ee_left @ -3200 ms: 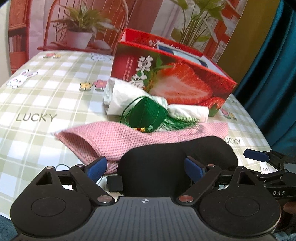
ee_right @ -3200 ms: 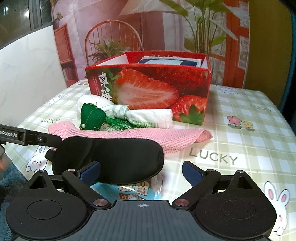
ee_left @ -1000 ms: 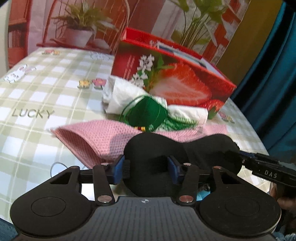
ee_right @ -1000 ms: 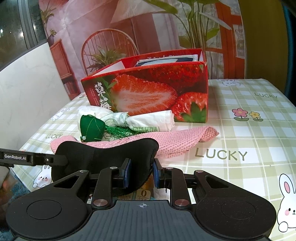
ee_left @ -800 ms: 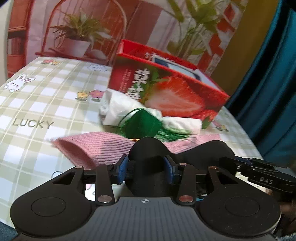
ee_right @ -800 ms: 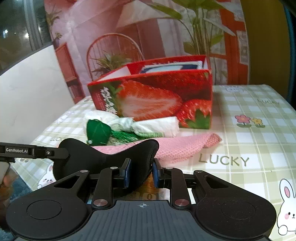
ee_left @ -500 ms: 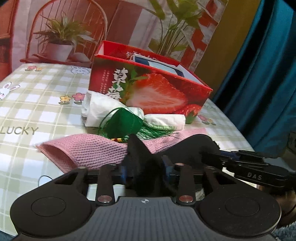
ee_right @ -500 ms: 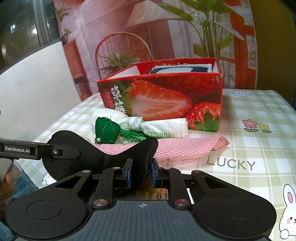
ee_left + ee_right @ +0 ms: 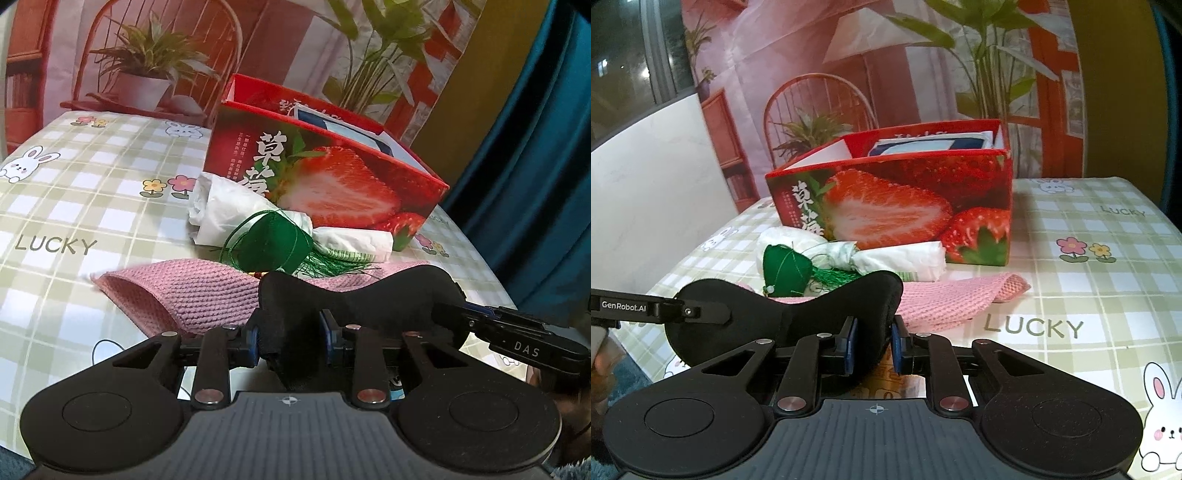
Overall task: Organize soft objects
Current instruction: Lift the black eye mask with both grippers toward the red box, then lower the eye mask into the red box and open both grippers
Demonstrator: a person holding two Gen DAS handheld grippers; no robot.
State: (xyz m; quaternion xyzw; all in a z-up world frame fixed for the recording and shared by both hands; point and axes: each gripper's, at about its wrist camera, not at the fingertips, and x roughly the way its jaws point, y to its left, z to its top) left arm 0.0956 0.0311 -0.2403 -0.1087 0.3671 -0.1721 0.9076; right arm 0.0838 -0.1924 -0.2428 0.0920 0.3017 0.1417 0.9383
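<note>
Between our two grippers hangs the black sleep mask (image 9: 373, 299), stretched with its long axis running side to side, one lobe toward each hand. Our left gripper (image 9: 290, 334) has its blue pads pressed in on one lobe, the jaws drawn fairly close with the padded fabric bunched between them. Our right gripper (image 9: 872, 345) pinches the other lobe the same way, jaws nearly together on the mask's edge. From the left wrist view the mask runs off to the right, where the right gripper's fingers meet it; from the right wrist view it runs off to the left. We cannot tell whether its lower edge touches anything beneath.

Just beyond the mask lies a pink knitted cloth (image 9: 945, 299), flat on the checked tablecloth (image 9: 1108, 295), its length also running side to side. Behind that sit a green tasselled pouch (image 9: 273, 245) and a white rolled bundle (image 9: 225, 210), both just before the strawberry-printed box (image 9: 897, 206).
</note>
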